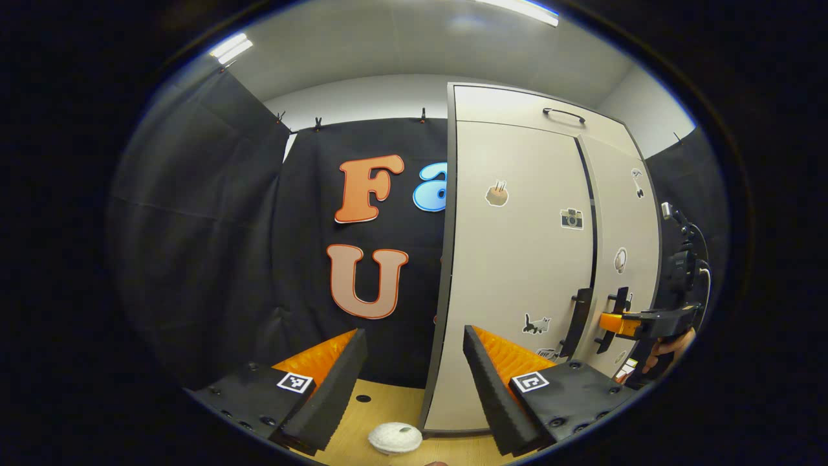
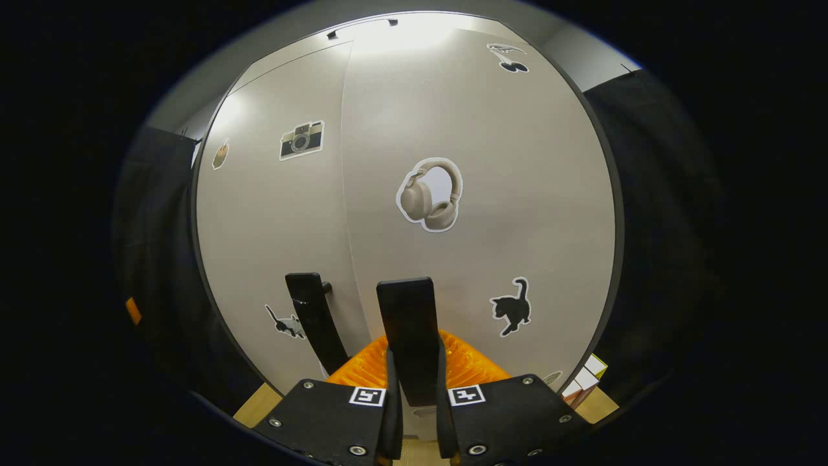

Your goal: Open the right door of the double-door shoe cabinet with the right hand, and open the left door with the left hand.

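R gripper clamped on right door handle; pull straight, grip firm. L gripper fingers apart, near cabinet's left side, well off left handle.

Left gripper fingers apart; right gripper apparently clamped.

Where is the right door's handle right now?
In the right gripper view the right handle sits low centre, clamped between the right hand-held gripper, beside the left handle and below the headphones sticker.

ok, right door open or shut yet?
Shut, or nearly: right door lies level with left door. Right gripper clamps its handle.
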Demonstrator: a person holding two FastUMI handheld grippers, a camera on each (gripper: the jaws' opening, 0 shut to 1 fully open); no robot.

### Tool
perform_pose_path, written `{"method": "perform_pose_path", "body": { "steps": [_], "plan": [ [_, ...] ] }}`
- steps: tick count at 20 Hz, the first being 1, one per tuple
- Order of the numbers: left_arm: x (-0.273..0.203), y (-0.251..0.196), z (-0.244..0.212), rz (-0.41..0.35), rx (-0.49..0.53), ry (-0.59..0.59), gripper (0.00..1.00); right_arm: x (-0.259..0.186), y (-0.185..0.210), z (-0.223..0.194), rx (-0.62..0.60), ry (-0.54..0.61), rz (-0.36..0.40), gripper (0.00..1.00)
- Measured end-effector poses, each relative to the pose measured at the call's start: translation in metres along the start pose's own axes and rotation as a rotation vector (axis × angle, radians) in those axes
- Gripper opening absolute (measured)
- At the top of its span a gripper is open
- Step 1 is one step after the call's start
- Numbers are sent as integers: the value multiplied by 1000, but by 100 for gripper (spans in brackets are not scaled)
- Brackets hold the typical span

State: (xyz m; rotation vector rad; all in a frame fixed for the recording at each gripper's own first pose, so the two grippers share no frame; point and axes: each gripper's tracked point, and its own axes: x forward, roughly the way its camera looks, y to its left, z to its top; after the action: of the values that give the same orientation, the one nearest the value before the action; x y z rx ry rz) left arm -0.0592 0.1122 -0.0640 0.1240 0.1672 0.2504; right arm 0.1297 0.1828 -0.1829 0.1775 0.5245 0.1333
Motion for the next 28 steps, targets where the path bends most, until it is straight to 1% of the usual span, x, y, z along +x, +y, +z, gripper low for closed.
{"method": "perform_pose_path", "body": {
  "steps": [1, 4, 7, 9, 11, 15, 16, 17, 19, 22, 23, 24, 26, 28],
  "plan": [
    [-4, 2, 2, 10, -2, -2, 96, -4, -1, 0, 2, 5, 6, 20],
    [-14, 4, 2, 20, -18, 7, 96, -12, -2, -1, 14, 2, 19, 21],
    [-19, 10, 0, 49, 9, 18, 96, -21, -4, -1, 12, -7, 41, 20],
    [-23, 8, 4, 54, 1, 14, 98, -28, -5, -2, 14, -1, 59, 21],
    [-26, 3, 5, 55, -7, 8, 98, -36, -9, -2, 3, -3, 71, 21],
    [-28, -14, 8, 37, 4, 2, 98, -50, -15, -3, -11, -12, 104, 21],
    [-29, -18, 11, 34, 10, -3, 96, -54, -17, -3, -15, -11, 112, 21],
    [-29, -22, 13, 30, 14, -10, 98, -57, -19, -3, -21, -13, 117, 21],
    [-30, -31, 18, 18, 20, -21, 98, -63, -23, -3, -39, -29, 133, 21],
    [-29, -43, 22, -3, 23, -34, 97, -72, -30, -4, -31, -31, 140, 21],
    [-29, -48, 24, -11, 21, -42, 97, -75, -32, -4, -29, -32, 141, 24],
    [-29, -53, 27, -25, 13, -54, 96, -80, -35, -3, -27, -36, 143, 21],
    [-27, -62, 29, -48, 1, -65, 97, -84, -42, -4, -32, -45, 149, 20],
    [-25, -66, 30, -53, 5, -70, 98, -89, -48, -5, -32, -40, 147, 20]
  ]
}}
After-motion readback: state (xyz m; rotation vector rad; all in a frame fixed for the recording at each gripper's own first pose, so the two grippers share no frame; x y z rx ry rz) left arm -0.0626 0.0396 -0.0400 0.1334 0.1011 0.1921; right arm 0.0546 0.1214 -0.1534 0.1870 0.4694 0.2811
